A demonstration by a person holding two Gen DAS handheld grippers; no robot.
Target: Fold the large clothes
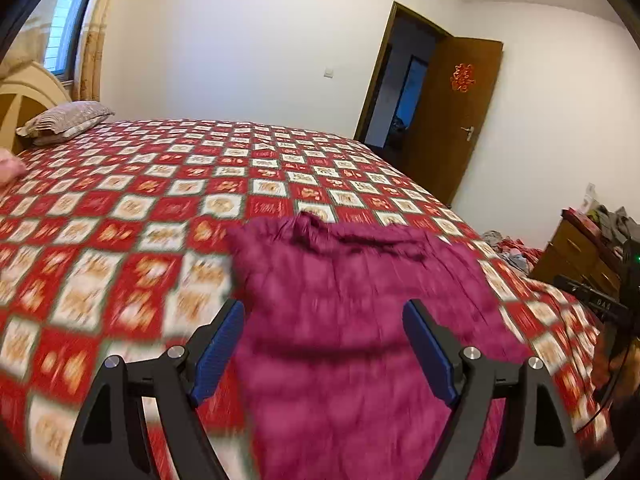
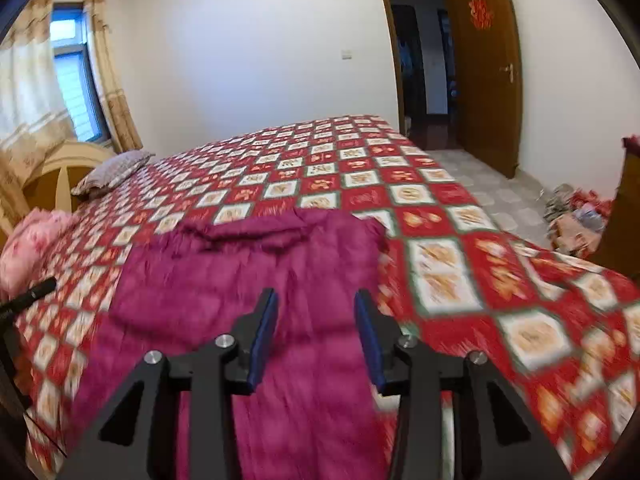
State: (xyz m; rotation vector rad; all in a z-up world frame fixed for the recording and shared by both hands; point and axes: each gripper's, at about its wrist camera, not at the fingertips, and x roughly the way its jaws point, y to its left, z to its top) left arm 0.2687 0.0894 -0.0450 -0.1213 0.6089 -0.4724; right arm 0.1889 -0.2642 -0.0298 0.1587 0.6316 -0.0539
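Note:
A large magenta garment (image 1: 352,288) lies spread on the red-and-white checked bedspread (image 1: 120,208), its far end bunched into a ridge. My left gripper (image 1: 326,312) is open and empty above the garment's near part, blue pads wide apart. In the right wrist view the same garment (image 2: 248,272) lies partly folded, with a flap over its left side. My right gripper (image 2: 316,300) is open and empty above its right half. Both views are motion-blurred.
A grey pillow (image 1: 68,120) lies by the headboard and a pink quilt (image 2: 28,244) at the bed's left. A wooden dresser (image 1: 580,248) and a clothes heap (image 2: 576,216) stand right of the bed. An open door (image 2: 484,64) is beyond.

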